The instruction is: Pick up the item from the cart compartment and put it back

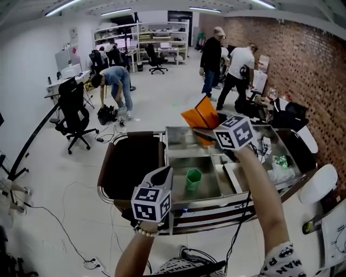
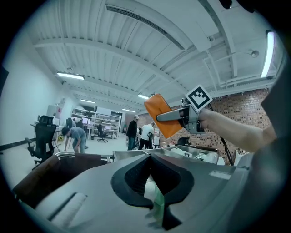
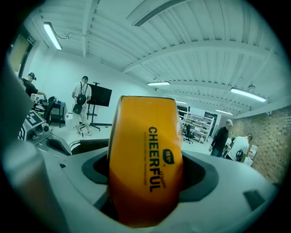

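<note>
Right gripper [image 1: 210,131] pinches the glossy, flat orange "CHEERFUL" pouch [image 1: 198,116] by one end, held clear above the steel cart's [image 1: 213,201] 12 o'clock compartment, presumably for lowering back in; left gripper [image 1: 161,181], jaws pressed together and empty, hangs at 7 o'clock, out of the way.

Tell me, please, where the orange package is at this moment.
The orange package is clamped in the jaws of the right gripper, up above the far compartments of the cart, right of centre in the head view and beyond the green cup.

Bright ceiling strip lights [image 1: 116,11], fisheye-warped edges
</note>
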`<state>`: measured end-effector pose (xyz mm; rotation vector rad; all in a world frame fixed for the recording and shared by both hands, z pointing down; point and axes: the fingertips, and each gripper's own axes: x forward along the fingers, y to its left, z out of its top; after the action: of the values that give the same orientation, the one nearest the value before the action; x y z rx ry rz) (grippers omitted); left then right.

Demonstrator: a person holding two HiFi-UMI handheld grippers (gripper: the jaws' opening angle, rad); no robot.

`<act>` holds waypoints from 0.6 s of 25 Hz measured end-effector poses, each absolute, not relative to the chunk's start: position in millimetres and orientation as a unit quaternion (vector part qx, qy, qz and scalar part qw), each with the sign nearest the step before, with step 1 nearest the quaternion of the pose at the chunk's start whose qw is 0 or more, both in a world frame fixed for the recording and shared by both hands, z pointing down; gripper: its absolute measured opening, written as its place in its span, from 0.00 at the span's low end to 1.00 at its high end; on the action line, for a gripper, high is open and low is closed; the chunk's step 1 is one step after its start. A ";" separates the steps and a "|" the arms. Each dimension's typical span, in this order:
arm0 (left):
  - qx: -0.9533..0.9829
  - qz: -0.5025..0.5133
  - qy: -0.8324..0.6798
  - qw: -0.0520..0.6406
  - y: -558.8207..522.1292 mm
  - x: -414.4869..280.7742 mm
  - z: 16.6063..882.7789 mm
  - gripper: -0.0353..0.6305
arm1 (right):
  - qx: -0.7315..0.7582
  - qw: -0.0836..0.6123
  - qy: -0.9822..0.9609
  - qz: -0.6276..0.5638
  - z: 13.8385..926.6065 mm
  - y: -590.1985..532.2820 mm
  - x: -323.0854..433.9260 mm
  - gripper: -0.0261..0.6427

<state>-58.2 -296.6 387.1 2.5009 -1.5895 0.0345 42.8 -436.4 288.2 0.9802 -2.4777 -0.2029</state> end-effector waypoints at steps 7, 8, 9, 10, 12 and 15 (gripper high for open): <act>0.823 0.008 -0.560 0.092 -310.9 -74.8 388.9 0.06 | 0.309 0.308 -0.896 -0.083 320.9 -486.4 22.0 0.66; 0.822 0.009 -0.562 0.093 -312.8 -75.0 390.4 0.06 | 0.303 0.318 -0.895 -0.083 327.0 -492.6 20.5 0.66; 0.822 0.011 -0.562 0.094 -314.7 -74.2 392.0 0.06 | 0.295 0.329 -0.893 -0.082 333.3 -498.1 19.4 0.66; 0.821 0.012 -0.562 0.097 -316.7 -72.8 393.5 0.06 | 0.288 0.341 -0.891 -0.082 338.8 -503.1 18.6 0.66; 0.820 0.011 -0.563 0.102 -320.6 -70.9 395.8 0.06 | 0.277 0.364 -0.885 -0.089 347.6 -511.6 16.9 0.66; 0.817 0.008 -0.566 0.108 -326.0 -70.0 398.2 0.06 | 0.251 0.389 -0.882 -0.092 365.3 -520.8 9.0 0.66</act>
<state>-70.0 -326.0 398.2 2.4049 -1.6642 0.0249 9.0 -520.8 365.3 0.6389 -2.2416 -0.2352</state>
